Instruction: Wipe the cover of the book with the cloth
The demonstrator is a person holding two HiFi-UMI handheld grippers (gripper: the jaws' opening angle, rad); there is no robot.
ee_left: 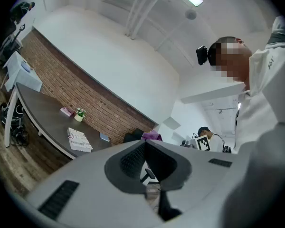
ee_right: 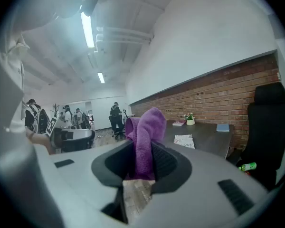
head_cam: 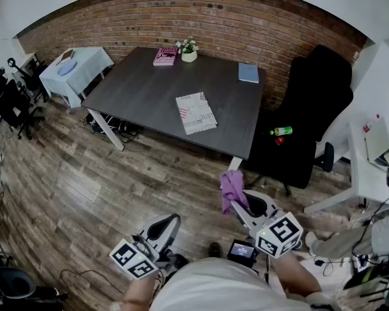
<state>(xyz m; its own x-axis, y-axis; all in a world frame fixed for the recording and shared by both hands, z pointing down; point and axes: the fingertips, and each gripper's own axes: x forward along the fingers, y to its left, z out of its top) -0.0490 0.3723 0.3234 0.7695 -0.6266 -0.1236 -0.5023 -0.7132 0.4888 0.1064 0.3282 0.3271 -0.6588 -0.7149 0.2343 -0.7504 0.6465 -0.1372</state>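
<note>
Right tool [ee_right: 141, 163]: jaws clamped on a purple cloth [ee_right: 145, 134], which stands up from between them. Left tool [ee_left: 145, 160]: jaws closed together, nothing held. Book [head_cam: 196, 113], white printed cover: lying flat on the dark counter [head_cam: 142, 89], near its front edge, well apart from both tools.

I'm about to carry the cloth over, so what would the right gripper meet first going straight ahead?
Probably the near edge of the dark table, short of the patterned book. The right gripper, shut on the purple cloth, has only floor before it, though depth is unclear.
</note>
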